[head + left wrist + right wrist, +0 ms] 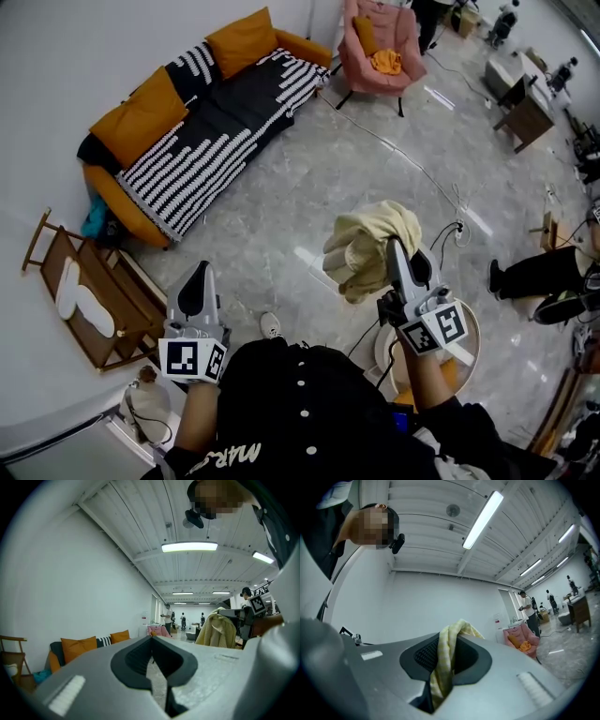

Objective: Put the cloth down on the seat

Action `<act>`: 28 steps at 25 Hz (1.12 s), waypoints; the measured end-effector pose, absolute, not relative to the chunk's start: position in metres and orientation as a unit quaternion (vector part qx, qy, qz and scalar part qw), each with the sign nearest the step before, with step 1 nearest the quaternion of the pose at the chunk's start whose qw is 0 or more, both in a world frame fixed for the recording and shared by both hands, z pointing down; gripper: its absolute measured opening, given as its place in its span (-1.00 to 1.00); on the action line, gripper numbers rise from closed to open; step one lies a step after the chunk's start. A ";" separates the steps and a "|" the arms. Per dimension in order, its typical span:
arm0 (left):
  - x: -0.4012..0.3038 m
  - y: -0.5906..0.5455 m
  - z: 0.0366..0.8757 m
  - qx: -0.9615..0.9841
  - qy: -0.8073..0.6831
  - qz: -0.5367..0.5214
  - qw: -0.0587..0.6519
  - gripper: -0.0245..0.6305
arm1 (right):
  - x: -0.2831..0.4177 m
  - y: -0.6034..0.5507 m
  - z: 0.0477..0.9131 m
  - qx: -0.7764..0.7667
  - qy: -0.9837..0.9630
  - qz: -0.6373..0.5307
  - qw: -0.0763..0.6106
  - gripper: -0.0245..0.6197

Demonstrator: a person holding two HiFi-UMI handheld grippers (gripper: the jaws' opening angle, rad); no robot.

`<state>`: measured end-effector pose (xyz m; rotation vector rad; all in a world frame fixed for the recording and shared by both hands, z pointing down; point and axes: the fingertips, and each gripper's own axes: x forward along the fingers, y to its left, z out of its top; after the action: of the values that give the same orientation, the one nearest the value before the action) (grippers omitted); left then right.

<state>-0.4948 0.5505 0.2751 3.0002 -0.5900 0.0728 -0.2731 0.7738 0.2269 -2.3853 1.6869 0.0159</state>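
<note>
One cloth [361,248] gripped by R claw [395,247].

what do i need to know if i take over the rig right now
Right tongs: shut on the cloth, held up over the floor.
Left tongs: shut, empty.
Sofa ahead on the left, pink armchair farther off; cloth on neither.
Done: cloth picked up.
Left: carry it to the seat, lay it down, let go.

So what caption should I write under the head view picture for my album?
The right tool holds a bunched pale yellow cloth over the shiny floor, the orange sofa ahead.
</note>
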 end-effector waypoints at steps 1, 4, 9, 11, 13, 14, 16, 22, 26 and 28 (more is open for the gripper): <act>-0.493 0.547 0.274 0.980 -0.192 0.023 0.041 -0.92 | -0.271 0.771 0.226 -0.813 0.572 0.007 0.110 -0.69; -0.489 0.533 0.271 0.981 -0.189 0.020 0.037 -0.92 | -0.267 0.760 0.222 -0.815 0.568 0.014 0.112 -0.69; -0.485 0.510 0.269 0.981 -0.188 0.016 0.034 -0.92 | -0.262 0.740 0.221 -0.818 0.565 0.018 0.112 -0.69; -0.481 0.502 0.269 0.982 -0.186 0.016 0.035 -0.92 | -0.259 0.732 0.221 -0.819 0.563 0.018 0.112 -0.69; -0.479 0.495 0.271 0.982 -0.184 0.017 0.036 -0.92 | -0.257 0.725 0.221 -0.820 0.561 0.019 0.113 -0.69; -0.478 0.491 0.271 0.982 -0.183 0.018 0.036 -0.92 | -0.256 0.722 0.221 -0.821 0.559 0.019 0.114 -0.69; -0.476 0.483 0.272 0.983 -0.180 0.018 0.036 -0.92 | -0.255 0.715 0.222 -0.824 0.555 0.019 0.114 -0.69; -0.473 0.467 0.278 0.984 -0.172 0.028 0.033 -0.92 | -0.252 0.703 0.225 -0.828 0.548 0.019 0.113 -0.69; -0.472 0.466 0.280 0.984 -0.172 0.029 0.038 -0.92 | -0.252 0.700 0.227 -0.828 0.549 0.014 0.112 -0.69; -0.470 0.464 0.281 0.984 -0.171 0.029 0.040 -0.92 | -0.252 0.696 0.231 -0.827 0.551 0.009 0.110 -0.69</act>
<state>-0.4699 0.4642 0.2813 3.0160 -0.5243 0.0895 -0.2517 0.6961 0.2305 -2.4312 1.6191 0.0255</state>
